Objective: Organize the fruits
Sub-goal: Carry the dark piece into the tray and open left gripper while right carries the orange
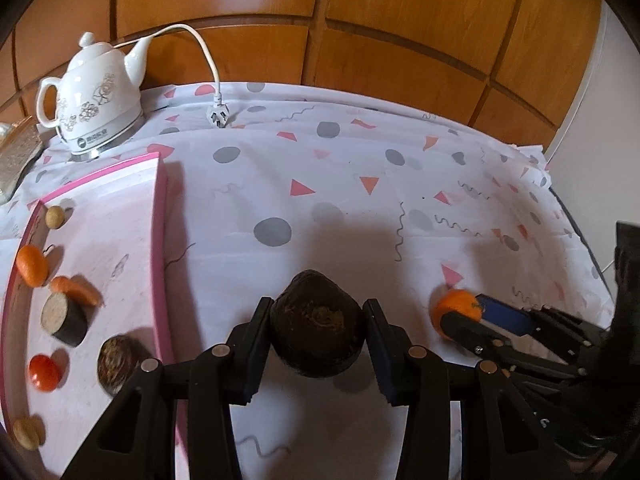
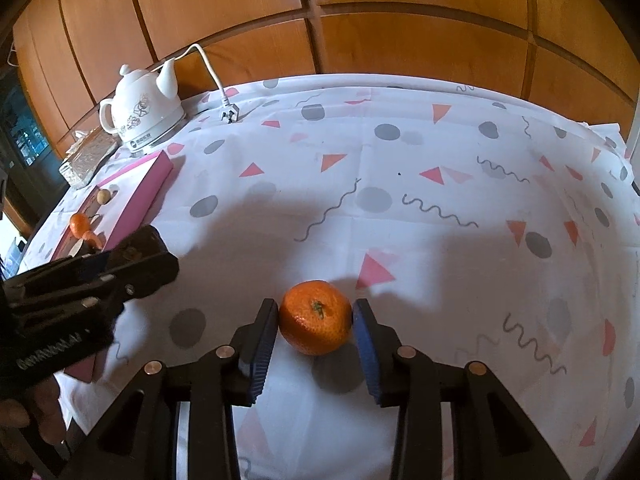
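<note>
Left wrist view: the left gripper [image 1: 318, 336] is clamped partway closed around a dark fruit [image 1: 316, 332] at bottom centre, looks lifted off the cloth [image 1: 360, 208], I'd guess so it can head to the pink tray [image 1: 160, 240] on the left where the other fruits sit. Right wrist view: the right gripper [image 2: 316, 320] sits low centre with its narrow jaws hugging an orange [image 2: 315, 317] that seems to rest on the cloth, both pads touching it, probably next for the tray.
</note>
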### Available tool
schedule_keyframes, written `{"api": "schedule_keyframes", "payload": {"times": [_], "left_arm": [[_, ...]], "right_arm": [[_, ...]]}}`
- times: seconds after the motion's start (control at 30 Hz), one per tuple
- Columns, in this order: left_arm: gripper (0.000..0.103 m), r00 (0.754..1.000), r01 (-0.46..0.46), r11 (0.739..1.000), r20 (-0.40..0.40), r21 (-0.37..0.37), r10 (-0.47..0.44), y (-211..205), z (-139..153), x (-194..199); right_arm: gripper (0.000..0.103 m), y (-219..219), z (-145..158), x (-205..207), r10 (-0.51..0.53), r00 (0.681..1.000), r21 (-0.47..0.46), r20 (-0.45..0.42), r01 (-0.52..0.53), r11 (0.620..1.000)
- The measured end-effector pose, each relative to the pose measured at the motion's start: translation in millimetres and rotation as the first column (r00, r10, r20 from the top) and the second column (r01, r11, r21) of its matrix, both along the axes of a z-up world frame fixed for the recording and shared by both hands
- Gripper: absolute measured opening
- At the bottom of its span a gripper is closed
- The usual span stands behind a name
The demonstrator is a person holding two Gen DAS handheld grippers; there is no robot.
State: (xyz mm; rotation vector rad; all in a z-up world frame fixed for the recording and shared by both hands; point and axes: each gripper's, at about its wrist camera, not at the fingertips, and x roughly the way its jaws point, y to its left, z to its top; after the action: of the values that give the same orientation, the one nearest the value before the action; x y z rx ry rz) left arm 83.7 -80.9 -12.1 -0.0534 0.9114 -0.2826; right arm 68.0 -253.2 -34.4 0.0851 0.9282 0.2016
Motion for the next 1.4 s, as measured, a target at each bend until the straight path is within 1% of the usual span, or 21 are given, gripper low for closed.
{"api": "schedule_keyframes", "payload": {"times": [0.17, 0.3, 0.43, 0.73, 0.87, 1.1, 1.2, 1.3, 1.37, 1.4], "left_arm": [[0.045, 0.999, -0.008, 1.0, 0.036, -0.017, 0.008, 7.8, 13.9, -16.6], [0.045, 0.998, -0.025, 0.999, 0.056, -0.022, 0.026, 17.5, 22.2, -26.4], [0.045, 0.997, -0.048, 0.998, 0.064, -0.036, 0.05, 29.1, 26.5, -33.5], [0.045, 0.992, -0.093, 0.994, 0.082, -0.049, 0.097, 57.7, 31.5, -47.3], [0.045, 0.987, -0.126, 0.99, 0.088, -0.066, 0.132, 78.9, 35.4, -52.2], [0.045, 0.969, -0.227, 0.968, 0.074, -0.11, 0.236, 138.9, 37.0, -59.4], [0.045, 0.956, -0.278, 0.956, 0.069, -0.088, 0.285, 163.3, 32.0, -60.4], [0.045, 0.943, -0.325, 0.941, 0.042, -0.091, 0.329, 184.1, 23.2, -59.2], [0.045, 0.932, -0.357, 0.931, 0.033, -0.079, 0.36, 193.7, 17.6, -58.0], [0.045, 0.932, -0.361, 0.929, 0.019, -0.078, 0.363, 197.2, 13.7, -55.5]], "right_arm": [[0.038, 1.4, -1.0, -9.0, 0.008, 1.0, -0.011, 0.021, -0.007, 1.0], [0.039, -1.3, -2.0, -8.2, -0.009, 1.0, 0.015, 0.013, 0.009, 1.0], [0.039, 2.7, -2.2, -8.0, -0.011, 1.0, -0.007, 0.008, 0.012, 1.0], [0.039, 8.4, -2.7, -9.6, -0.021, 0.999, -0.046, 0.028, 0.022, 0.999], [0.039, 10.7, -2.8, -10.2, -0.02, 0.999, -0.061, 0.035, 0.022, 0.998], [0.038, 13.6, -3.0, -12.0, -0.012, 0.999, -0.082, 0.05, 0.016, 0.997], [0.038, 13.9, -3.3, -12.2, -0.007, 0.998, -0.086, 0.055, 0.011, 0.996], [0.038, 13.6, -3.5, -12.2, -0.008, 0.998, -0.083, 0.057, 0.012, 0.996], [0.038, 13.7, -3.6, -12.7, -0.008, 0.998, -0.083, 0.058, 0.012, 0.996], [0.038, 13.6, -3.7, -12.6, -0.005, 0.998, -0.085, 0.058, 0.01, 0.996]]}}
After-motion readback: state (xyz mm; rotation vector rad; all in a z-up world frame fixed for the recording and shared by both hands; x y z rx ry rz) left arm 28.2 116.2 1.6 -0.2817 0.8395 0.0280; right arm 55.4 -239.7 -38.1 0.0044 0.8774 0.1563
